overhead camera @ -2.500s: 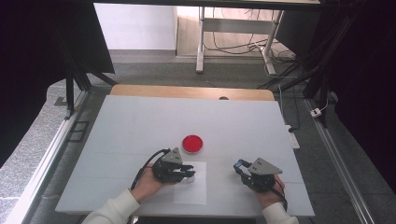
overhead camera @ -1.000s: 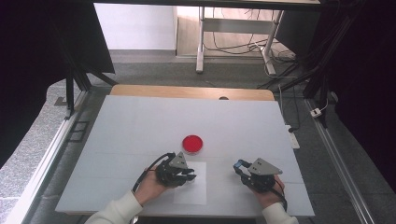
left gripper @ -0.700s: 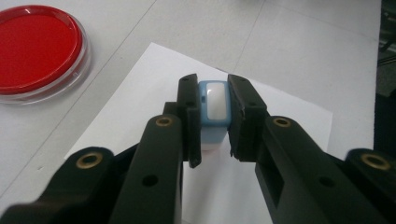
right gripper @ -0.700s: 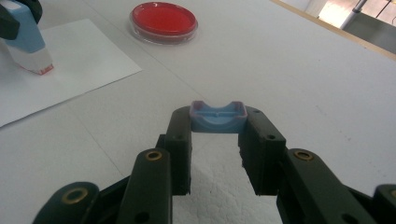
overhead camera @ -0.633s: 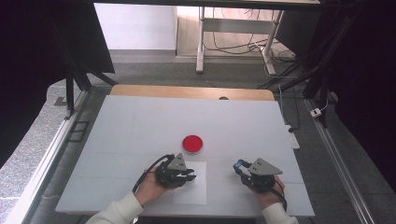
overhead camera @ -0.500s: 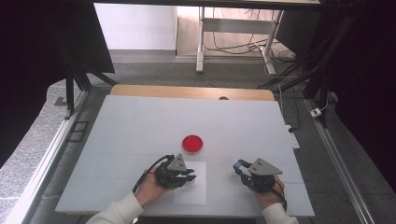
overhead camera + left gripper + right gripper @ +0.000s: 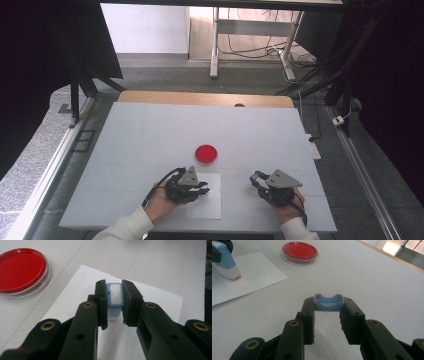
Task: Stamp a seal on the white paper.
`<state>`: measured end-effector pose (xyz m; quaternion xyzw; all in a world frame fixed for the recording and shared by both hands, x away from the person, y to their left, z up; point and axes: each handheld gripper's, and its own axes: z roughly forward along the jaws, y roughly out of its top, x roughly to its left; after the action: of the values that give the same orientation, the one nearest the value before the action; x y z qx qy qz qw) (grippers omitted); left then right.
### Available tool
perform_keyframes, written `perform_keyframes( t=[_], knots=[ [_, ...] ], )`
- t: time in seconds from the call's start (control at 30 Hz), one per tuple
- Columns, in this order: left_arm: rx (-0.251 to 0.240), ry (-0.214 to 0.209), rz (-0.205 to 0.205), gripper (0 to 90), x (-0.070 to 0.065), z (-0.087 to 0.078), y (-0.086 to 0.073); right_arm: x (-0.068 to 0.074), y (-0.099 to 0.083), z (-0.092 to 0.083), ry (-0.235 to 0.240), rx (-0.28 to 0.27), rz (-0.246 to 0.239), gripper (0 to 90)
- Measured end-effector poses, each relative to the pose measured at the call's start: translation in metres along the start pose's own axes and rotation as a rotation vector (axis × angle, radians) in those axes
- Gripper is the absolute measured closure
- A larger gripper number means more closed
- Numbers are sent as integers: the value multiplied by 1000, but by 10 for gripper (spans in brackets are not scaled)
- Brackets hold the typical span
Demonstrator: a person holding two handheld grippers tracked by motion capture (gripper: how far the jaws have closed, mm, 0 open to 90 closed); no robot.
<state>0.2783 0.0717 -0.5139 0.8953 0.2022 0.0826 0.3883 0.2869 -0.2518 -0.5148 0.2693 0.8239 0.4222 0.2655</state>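
Spreading across most of the high view, the white desk (image 7: 150,135) carries everything in play. Next in size, a white sheet of paper (image 7: 210,207) lies at about 6 o'clock on the desk, close to the near edge. Just beyond the sheet, toward 12 o'clock from it, sits a round clear dish (image 7: 206,154) with a red filling; it rests on the bare desk, apart from the paper.

Over the sheet's 9 o'clock side hovers the left tongs (image 7: 114,302), held in the person's left hand (image 7: 161,202). Its jaws are clamped on a small blue stamp (image 7: 114,298) with a white top face; in the right gripper view the stamp's white body tilts, its reddish end down at the paper, touching or nearly so.

At 3 o'clock from the sheet, well apart from it, the right tongs (image 7: 328,307) is held in the right hand (image 7: 287,210) low over the bare desk. Its jaws are closed on the smallest piece, a blue cap (image 7: 328,302) with a curved notch in its rim, held between the jaw tips.
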Motion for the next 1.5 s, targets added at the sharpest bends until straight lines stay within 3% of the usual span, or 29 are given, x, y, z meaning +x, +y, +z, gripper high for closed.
perform_keyframes(
  t=[0.23, 0.3, 0.47, 0.57, 1.5],
  knots=[
    [-1, -9, -14, 758, 2, -1, 2, -1, 0, 0, -1, 1, 0, 649],
    [-30, -19, -33, 756, 4, -5, 4, -1, 0, -1, 0, -1, -1, 649],
    [-156, -40, -108, 755, 13, -22, 6, -2, 0, -2, -1, -2, 1, 649],
    [-201, -61, -149, 755, 17, -29, 7, -2, 1, -1, -5, 1, -2, 649],
    [-263, -9, -227, 752, 32, -52, 17, -1, 0, 1, -2, 3, 0, 649]
  ],
)
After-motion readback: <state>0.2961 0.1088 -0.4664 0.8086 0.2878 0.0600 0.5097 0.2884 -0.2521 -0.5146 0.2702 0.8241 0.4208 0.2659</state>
